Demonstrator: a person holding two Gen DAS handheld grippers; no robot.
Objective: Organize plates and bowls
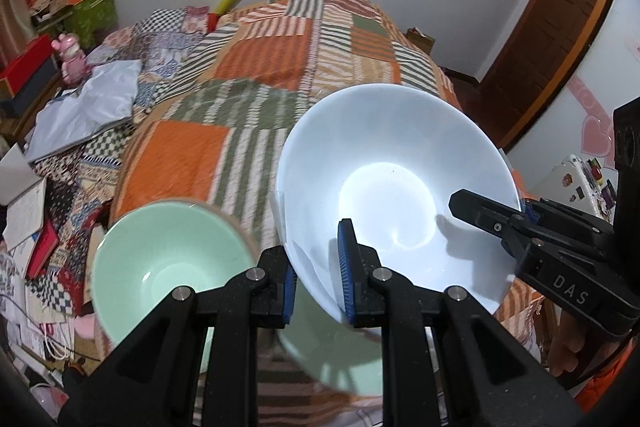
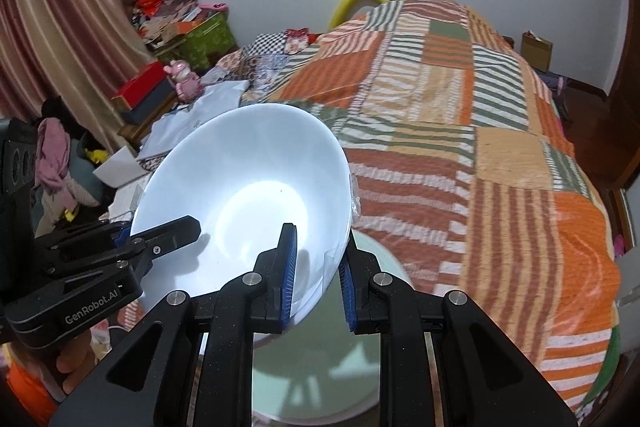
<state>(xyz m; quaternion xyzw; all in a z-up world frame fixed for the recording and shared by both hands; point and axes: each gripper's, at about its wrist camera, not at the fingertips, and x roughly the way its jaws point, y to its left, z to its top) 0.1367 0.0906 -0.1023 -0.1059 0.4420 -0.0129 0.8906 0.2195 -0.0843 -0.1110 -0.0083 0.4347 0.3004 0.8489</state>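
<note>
A large white bowl [image 1: 392,163] hangs tilted above the bed, gripped at two opposite sides of its rim. My left gripper [image 1: 316,283] is shut on the near rim, one blue pad inside and one outside. At the bowl's right rim in the left wrist view, my right gripper [image 1: 516,211] clamps it as well. The right wrist view shows the same white bowl [image 2: 248,167] with my right gripper [image 2: 316,283] shut on its rim and my left gripper [image 2: 136,233] on the far side. A pale green bowl [image 1: 160,259] sits below left, and a pale green dish [image 2: 320,379] lies under the white bowl.
A bed with an orange, green and white patchwork quilt [image 1: 256,67] fills the middle. Papers, boxes and a pink toy [image 1: 72,63] clutter the left side. A brown door [image 1: 552,39] and a white fridge with magnets [image 1: 580,183] stand at the right.
</note>
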